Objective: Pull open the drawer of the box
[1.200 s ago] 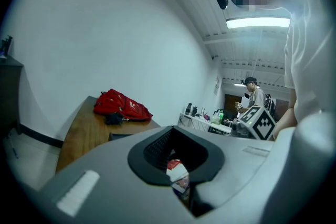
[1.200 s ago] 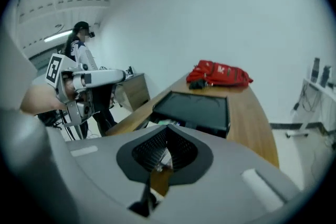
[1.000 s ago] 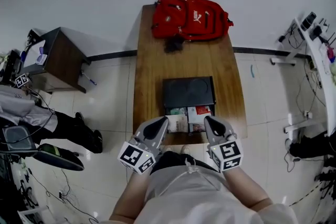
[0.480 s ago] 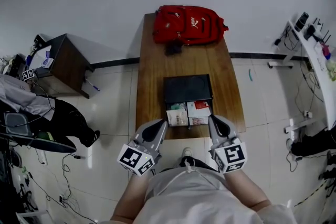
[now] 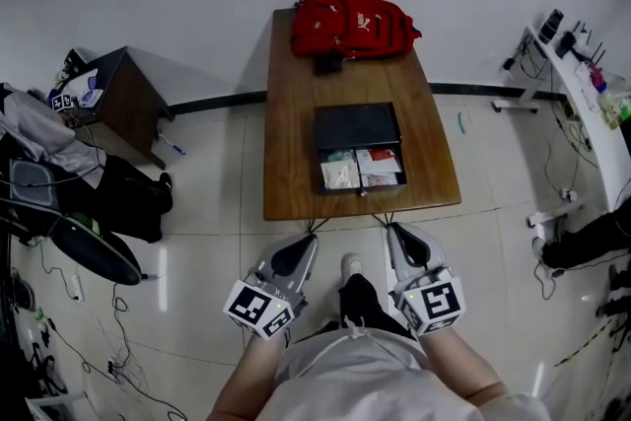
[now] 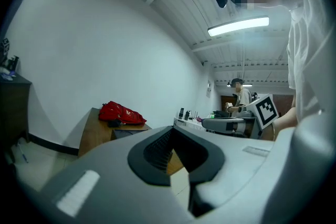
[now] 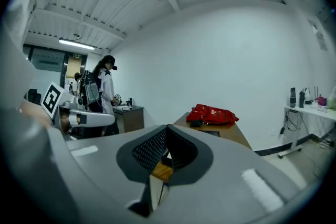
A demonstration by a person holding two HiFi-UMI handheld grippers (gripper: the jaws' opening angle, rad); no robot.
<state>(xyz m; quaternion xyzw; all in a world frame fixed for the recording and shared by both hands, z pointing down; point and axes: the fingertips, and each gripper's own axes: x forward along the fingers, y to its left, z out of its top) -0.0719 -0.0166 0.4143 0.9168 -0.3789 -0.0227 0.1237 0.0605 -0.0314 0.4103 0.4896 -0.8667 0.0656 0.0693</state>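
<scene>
A black box (image 5: 355, 125) sits in the middle of the wooden table (image 5: 291, 113). Its drawer (image 5: 362, 169) is pulled out toward me, and packets show inside it. Both grippers hang over the floor, short of the table's near edge and clear of the drawer. The left gripper (image 5: 315, 228) has its jaws together and holds nothing. My right gripper (image 5: 381, 220) is likewise shut and empty. In the left gripper view, the box (image 6: 128, 132) lies far ahead past the closed jaws. The right gripper view looks along the table at the box (image 7: 210, 132).
A red backpack (image 5: 353, 23) lies at the table's far end against the wall. A dark side cabinet (image 5: 118, 99) stands to the left, with a seated person (image 5: 59, 182) and cables nearby. A white bench (image 5: 582, 104) runs along the right. My shoe (image 5: 350, 265) is between the grippers.
Both grippers have drawn back from the drawer front to beyond the table's near edge as I stepped away. The drawer stays open.
</scene>
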